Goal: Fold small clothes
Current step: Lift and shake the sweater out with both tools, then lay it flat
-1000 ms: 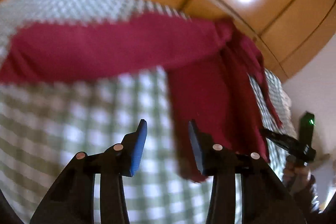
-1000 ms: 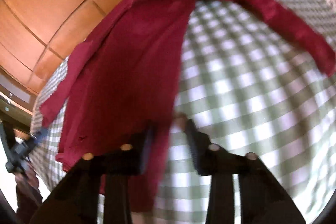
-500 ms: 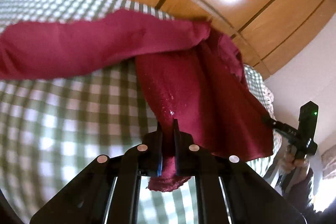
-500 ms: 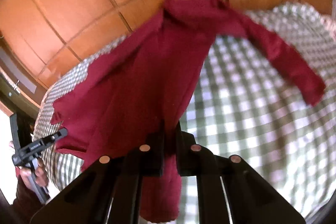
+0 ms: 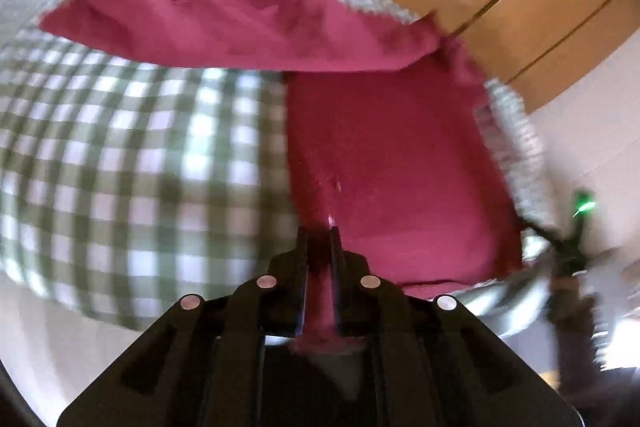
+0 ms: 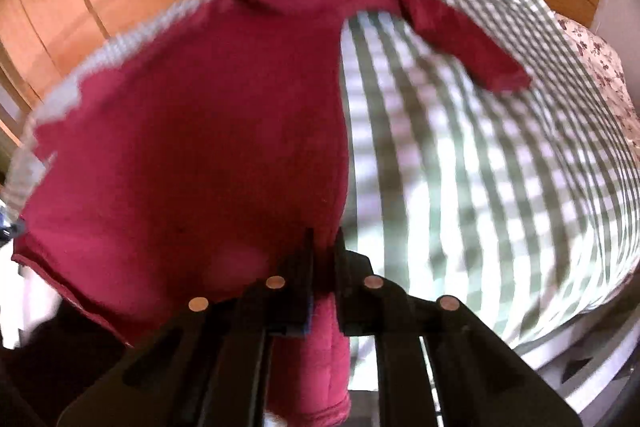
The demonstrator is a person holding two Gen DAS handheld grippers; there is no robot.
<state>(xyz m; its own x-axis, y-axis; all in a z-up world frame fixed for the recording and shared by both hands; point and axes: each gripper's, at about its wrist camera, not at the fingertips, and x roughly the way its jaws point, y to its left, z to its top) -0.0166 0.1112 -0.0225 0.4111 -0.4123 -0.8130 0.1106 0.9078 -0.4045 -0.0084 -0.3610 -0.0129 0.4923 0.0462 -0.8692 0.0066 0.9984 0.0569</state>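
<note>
The left gripper (image 5: 319, 233) was clamped on the hem of the dark red top (image 5: 392, 163), whose body ran toward twelve o'clock over the green checked bedspread (image 5: 132, 163), one sleeve reaching to ten o'clock. The right gripper (image 6: 324, 237) pinched the other hem corner, its jaws just eased slightly wider yet pressing cloth; the far sleeve (image 6: 464, 39) lay at one o'clock.

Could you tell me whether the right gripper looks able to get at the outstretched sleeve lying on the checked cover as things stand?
Probably not yet: the right gripper is shut on the red top's hem, so it is occupied. Otherwise the sleeve lies uncovered on the checked cover.
</note>
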